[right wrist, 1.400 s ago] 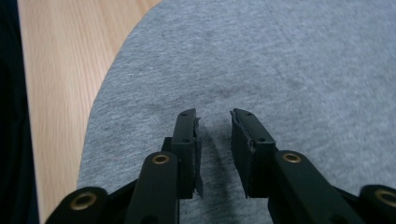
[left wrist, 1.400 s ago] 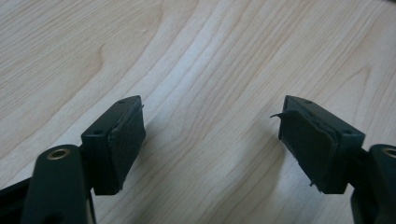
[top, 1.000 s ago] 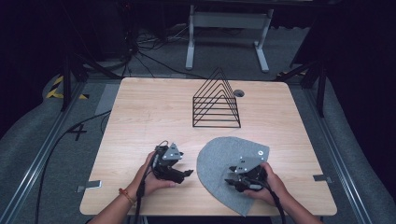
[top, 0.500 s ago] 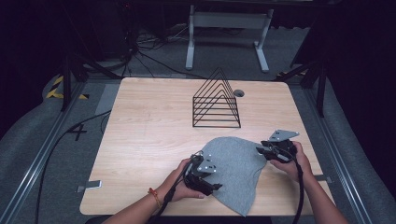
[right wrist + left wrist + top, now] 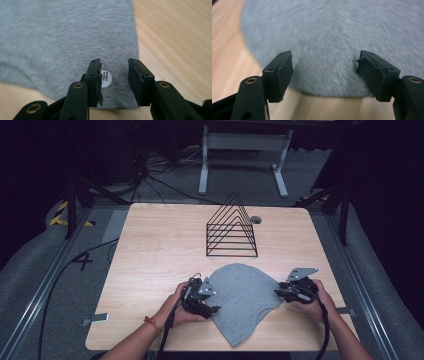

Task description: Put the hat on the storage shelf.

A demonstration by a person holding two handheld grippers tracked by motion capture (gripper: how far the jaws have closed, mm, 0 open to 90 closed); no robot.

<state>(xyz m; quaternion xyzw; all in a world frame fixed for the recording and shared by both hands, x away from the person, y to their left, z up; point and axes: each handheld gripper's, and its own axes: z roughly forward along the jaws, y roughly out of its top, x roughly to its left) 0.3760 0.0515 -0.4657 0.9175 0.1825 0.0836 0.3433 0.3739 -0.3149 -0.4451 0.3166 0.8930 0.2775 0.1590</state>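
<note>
The wooden desk (image 5: pixel 150 250) carries a grey cloth cap (image 5: pixel 245 295) lying flat near its front edge, somewhat right of the middle, with its rounded side toward the far edge and a point hanging toward the front edge. Behind it, near the far edge, stands a black wire rack (image 5: pixel 232 227) shaped like a row of triangles, well apart from the cap, with a small grey disc (image 5: pixel 255 220) just beside its right end. The left tool (image 5: pixel 212 301) sits at the cap's left border; its jaws are spread wide over the cloth's curved edge with nothing pinched, having just opened a little. The right tool (image 5: pixel 278 292) is at the cap's right corner; its jaws have been closing and stand partly apart above the cloth, beside a small round white label (image 5: pixel 106 78), not pressing on it.
</note>
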